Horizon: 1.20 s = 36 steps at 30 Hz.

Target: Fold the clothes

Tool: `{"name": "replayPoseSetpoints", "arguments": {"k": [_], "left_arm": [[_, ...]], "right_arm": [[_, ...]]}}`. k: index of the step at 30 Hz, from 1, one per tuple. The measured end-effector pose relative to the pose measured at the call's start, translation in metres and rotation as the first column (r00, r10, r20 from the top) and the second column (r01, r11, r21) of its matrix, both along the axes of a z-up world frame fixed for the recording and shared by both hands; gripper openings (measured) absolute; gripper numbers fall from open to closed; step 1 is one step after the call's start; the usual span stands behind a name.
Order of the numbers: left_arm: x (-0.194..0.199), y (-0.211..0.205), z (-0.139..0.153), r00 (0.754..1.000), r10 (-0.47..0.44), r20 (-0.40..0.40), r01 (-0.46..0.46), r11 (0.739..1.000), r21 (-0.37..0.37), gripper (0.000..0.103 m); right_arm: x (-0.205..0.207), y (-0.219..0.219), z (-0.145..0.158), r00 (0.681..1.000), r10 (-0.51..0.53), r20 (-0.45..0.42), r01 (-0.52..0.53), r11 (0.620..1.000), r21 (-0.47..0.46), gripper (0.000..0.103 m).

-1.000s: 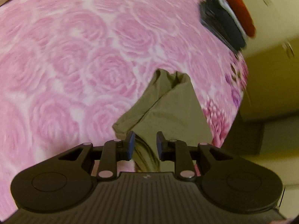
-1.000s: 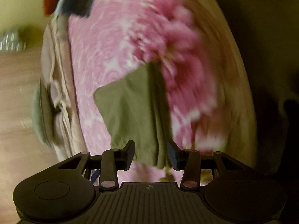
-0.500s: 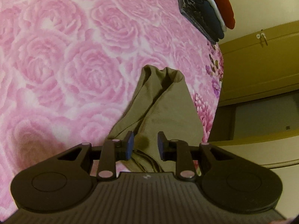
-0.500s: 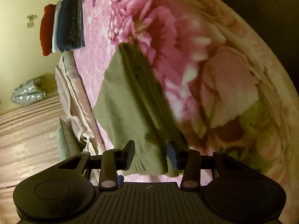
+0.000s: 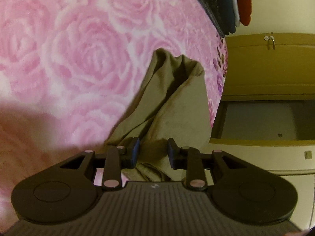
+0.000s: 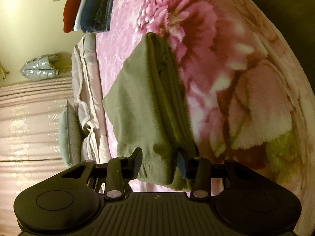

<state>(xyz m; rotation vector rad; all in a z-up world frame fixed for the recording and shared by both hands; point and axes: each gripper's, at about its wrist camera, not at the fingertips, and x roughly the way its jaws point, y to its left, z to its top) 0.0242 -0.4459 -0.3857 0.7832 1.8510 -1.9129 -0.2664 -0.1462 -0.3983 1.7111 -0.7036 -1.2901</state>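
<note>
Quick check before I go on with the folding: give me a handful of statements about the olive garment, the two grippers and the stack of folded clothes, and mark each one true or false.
1. The olive garment lies on the pink floral blanket. True.
2. The right gripper is clamped shut on a red garment. False: its jaws stand apart, with olive cloth between them.
3. A stack of folded clothes sits on the blanket beyond the olive garment. True.
4. The left gripper is closed on nothing. False: it is open, with olive cloth between its fingers.
5. The stack's red piece lies next to the blanket. False: it is the farthest layer from it.
</note>
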Motion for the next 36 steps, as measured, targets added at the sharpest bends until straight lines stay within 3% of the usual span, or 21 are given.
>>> {"name": "replayPoseSetpoints", "arguments": {"k": [2,4,5,6,9,11,15,21,22,24,26,28,29,33,36], "left_arm": [[0.0,0.0,-0.001,1.0,-0.004,-0.009,0.004,1.0,0.0,0.024],[-0.002,0.0,0.003,0.999,-0.038,0.009,0.039,0.998,-0.041,0.018],[-0.004,0.001,0.007,0.998,-0.057,0.023,0.058,0.996,-0.071,0.016],[-0.006,0.002,0.011,0.996,-0.075,0.037,0.079,0.992,-0.101,0.015],[-0.012,0.004,0.021,0.99,-0.124,0.073,0.135,0.974,-0.181,0.013],[-0.011,0.006,0.025,0.988,-0.137,0.072,0.149,0.969,-0.199,0.013],[-0.008,0.005,0.02,0.992,-0.113,0.062,0.122,0.978,-0.17,0.013],[-0.008,0.006,0.019,0.992,-0.107,0.064,0.117,0.978,-0.171,0.013],[-0.008,0.006,0.019,0.992,-0.11,0.063,0.119,0.978,-0.172,0.013],[-0.008,0.006,0.02,0.991,-0.114,0.063,0.124,0.977,-0.173,0.013],[-0.007,0.005,0.019,0.992,-0.114,0.061,0.123,0.978,-0.169,0.013],[-0.007,0.005,0.018,0.992,-0.109,0.061,0.118,0.979,-0.166,0.013],[-0.007,0.005,0.017,0.992,-0.108,0.062,0.117,0.979,-0.167,0.013],[-0.007,0.006,0.014,0.993,-0.097,0.065,0.106,0.98,-0.166,0.013],[-0.008,0.008,0.017,0.992,-0.107,0.074,0.119,0.976,-0.182,0.013]], "right_arm": [[0.002,-0.001,0.001,1.0,0.012,-0.023,-0.012,1.0,-0.005,0.042],[0.004,-0.003,0.002,0.998,0.03,-0.054,-0.03,1.0,0.009,0.028],[0.005,-0.005,0.002,0.997,0.041,-0.068,-0.039,0.999,0.02,0.013],[0.006,-0.006,0.003,0.996,0.045,-0.079,-0.043,0.999,0.024,0.006],[0.008,-0.009,0.009,0.992,0.058,-0.114,-0.056,0.998,0.026,0.001],[0.01,-0.008,0.014,0.988,0.071,-0.137,-0.07,0.997,0.014,0.001],[0.004,-0.001,0.004,1.0,0.014,-0.027,-0.013,1.0,0.024,0.007],[0.004,-0.009,0.003,0.998,0.042,-0.042,-0.041,0.999,0.015,0.008],[0.004,-0.01,0.003,0.998,0.045,-0.047,-0.044,0.999,0.019,0.011],[0.004,-0.01,0.004,0.998,0.038,-0.04,-0.039,0.999,-0.006,0.037],[0.007,-0.015,0.009,0.998,0.039,-0.052,-0.041,0.999,-0.029,0.043],[0.011,-0.017,0.014,0.992,0.066,-0.106,-0.069,0.997,-0.028,0.042],[0.013,-0.018,0.016,0.988,0.082,-0.132,-0.086,0.996,-0.028,0.041],[0.016,-0.022,0.014,0.978,0.108,-0.177,-0.115,0.993,-0.029,0.003],[0.015,-0.018,0.019,0.973,0.099,-0.21,-0.11,0.993,-0.044,0.001]]}}
